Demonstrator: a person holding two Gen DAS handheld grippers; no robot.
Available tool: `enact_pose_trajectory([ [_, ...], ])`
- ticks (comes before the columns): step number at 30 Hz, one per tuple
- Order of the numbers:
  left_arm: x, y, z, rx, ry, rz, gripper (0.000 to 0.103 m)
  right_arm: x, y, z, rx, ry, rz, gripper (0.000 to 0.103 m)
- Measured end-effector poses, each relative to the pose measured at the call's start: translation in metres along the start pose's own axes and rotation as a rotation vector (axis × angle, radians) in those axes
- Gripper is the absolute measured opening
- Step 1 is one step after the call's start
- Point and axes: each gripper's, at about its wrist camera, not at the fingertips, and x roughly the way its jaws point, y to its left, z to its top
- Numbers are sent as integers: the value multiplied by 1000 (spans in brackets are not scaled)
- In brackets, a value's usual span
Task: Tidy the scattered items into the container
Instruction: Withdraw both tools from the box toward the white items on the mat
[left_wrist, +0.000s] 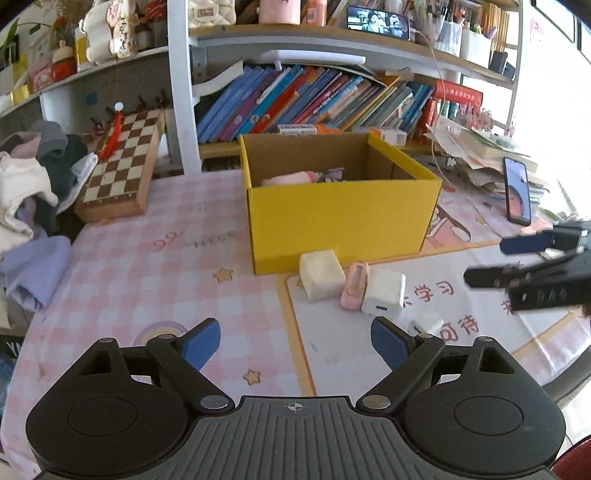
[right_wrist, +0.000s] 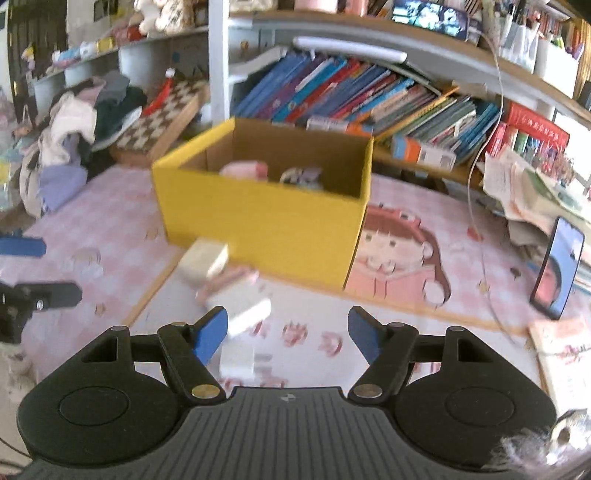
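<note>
Your right wrist view is motion-blurred: the white blocks (right_wrist: 243, 314) in front of the yellow box (right_wrist: 258, 221) smear together, edges unreadable. The box's near wall hides most of its contents; only a pink item (left_wrist: 286, 179) and something purplish (left_wrist: 332, 172) show. In your left view the right gripper (left_wrist: 484, 262) is cut off at the right edge. The small white piece (left_wrist: 428, 323) sits partly behind a blue finger pad (left_wrist: 386, 341).

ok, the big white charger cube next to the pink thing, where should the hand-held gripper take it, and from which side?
Probably across the two flat side faces of the white charger cube, coming down from above and slightly from the near side. It sits flat on the mat with its port face toward the camera. The pink item touches its left side, so nudging the cube clear first may help a finger fit there. The left hand-held gripper is open and empty.
</note>
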Motion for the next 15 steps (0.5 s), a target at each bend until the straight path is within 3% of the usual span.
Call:
enact_pose_trajectory([
  [7, -1, -11, -23, -3, 9, 56, 91, 7, 19, -39, 17, 62, 9, 70],
  [15, 4, -18, -29, 12, 34, 53, 92, 15, 25, -45, 11, 128, 29, 71],
])
